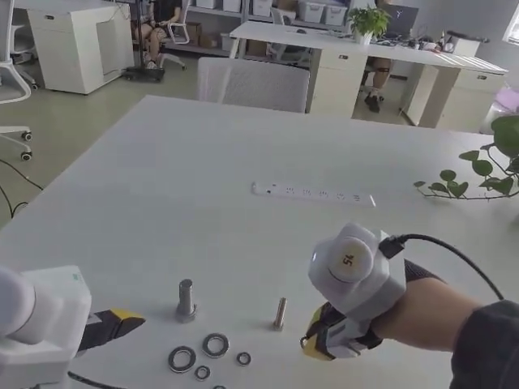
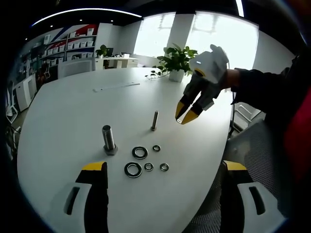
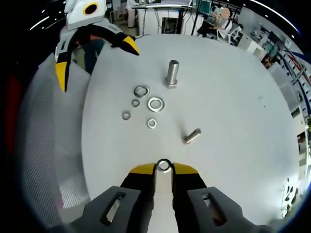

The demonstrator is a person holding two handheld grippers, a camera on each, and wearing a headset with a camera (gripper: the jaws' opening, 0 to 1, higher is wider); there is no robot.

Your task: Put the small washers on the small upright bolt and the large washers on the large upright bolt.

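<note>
**Figure.** White table (image 1: 162,178) with the large upright bolt (image 3: 171,74) and the small upright bolt (image 3: 192,136) standing well apart. Two large washers (image 3: 156,104) and three small washers (image 3: 135,103) lay flat beside the large bolt. Your right gripper (image 3: 164,171), angled down near the small bolt, was clamped on a fourth small washer (image 3: 164,165). Your left gripper (image 3: 95,59) hung on the large bolt's side, jaws wide apart.

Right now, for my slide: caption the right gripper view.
Right gripper holds a washer near the small bolt.
</note>
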